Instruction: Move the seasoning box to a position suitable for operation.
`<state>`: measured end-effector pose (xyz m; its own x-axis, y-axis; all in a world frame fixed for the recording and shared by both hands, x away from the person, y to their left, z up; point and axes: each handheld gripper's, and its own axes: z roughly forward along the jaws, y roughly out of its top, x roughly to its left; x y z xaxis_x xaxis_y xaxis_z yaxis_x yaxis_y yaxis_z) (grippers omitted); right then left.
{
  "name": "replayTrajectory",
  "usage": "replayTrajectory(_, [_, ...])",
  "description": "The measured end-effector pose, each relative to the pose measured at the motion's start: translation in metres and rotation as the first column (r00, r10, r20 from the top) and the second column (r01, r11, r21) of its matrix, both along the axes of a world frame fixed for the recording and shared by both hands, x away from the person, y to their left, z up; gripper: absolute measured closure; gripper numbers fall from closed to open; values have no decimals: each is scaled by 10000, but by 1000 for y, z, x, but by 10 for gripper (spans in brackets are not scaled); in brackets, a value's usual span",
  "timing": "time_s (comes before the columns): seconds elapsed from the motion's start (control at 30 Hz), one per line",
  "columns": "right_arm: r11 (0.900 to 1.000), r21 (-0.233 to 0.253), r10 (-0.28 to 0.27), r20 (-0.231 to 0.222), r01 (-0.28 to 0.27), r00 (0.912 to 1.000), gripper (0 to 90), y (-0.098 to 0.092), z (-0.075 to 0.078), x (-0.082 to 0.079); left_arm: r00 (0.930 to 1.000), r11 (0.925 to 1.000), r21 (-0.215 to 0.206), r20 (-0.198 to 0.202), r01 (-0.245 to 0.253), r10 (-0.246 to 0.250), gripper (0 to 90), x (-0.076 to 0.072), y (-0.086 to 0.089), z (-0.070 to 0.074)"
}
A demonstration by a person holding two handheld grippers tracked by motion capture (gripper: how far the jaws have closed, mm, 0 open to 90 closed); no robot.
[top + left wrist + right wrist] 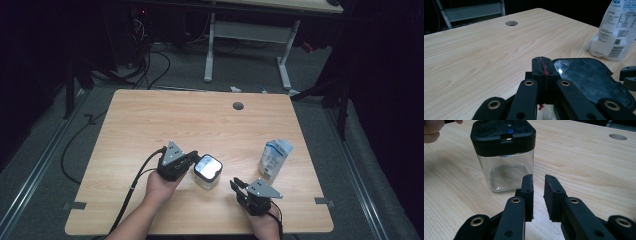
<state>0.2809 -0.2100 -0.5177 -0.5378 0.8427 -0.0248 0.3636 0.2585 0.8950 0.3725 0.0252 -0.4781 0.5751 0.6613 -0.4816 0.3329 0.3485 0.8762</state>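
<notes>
Standing at the near edge of the wooden table [150, 120], I see the left gripper [192, 159] pressed up against the nine o'clock side of a small clear square jar [207, 172] with a black lid [589, 77]; its jaws are squeezed fully together, with a sliver of something red pinched in the seam, though I cannot tell what that is. The jar sits a little toward the near side of the table's centre, and through its glass walls it looks empty, the lid seated flat on top. At about four o'clock from the jar, apart from it, the right gripper [237, 184] hovers with its jaws parted by a narrow gap, holding nothing and aimed at the jar's lower wall. Farther over, at the jar's three o'clock, a white plastic pouch [274, 160] with a printed label stands upright. My guess is the jar is being steadied before opening; the next move likely calls for the right gripper to widen and close in on the lid's edge.
</notes>
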Motion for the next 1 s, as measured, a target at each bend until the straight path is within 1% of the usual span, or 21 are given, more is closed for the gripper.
replayTrajectory(0.13, [10000, 0, 21, -6, -21, 10000, 781, 0, 0, 0, 10000, 10000, 49, -32, -85, 85, 896, 2, 1, -1])
replayTrajectory(0.23, [10000, 4, 20, -20, -20, 10000, 780, 0, 0, 0, 9999, 10000, -83, -103, -39, 38, 882, 1, 2, 0])
replayTrajectory(0.33, [10000, 13, 12, -32, -12, 10000, 780, 0, 0, 0, 10000, 9999, -104, -67, -9, 9, 858, 0, 1, 0])
replayTrajectory(0.53, [10000, 16, 29, -22, -28, 10000, 780, 0, 0, 0, 9999, 9999, -165, -128, -11, 9, 843, 1, 1, 0])
replayTrajectory(0.57, [10000, 16, 18, -28, -18, 10000, 780, 0, 0, 0, 9999, 9999, -156, -122, 1, -3, 844, 1, 1, 0])
replayTrajectory(0.6, [10000, 13, 24, -26, -24, 10000, 780, 0, -1, 0, 10000, 9999, -126, -87, 47, -48, 870, 0, 1, 0])
replayTrajectory(0.67, [10000, 8, 26, -30, -26, 10000, 780, 1, -1, 0, 10000, 9999, -95, -62, 73, -73, 895, -1, 0, 0])
replayTrajectory(1.0, [10000, -18, 63, -14, -63, 10000, 780, 2, -1, 0, 10000, 9999, -152, -28, 0, 0, 900, -1, -1, -1])
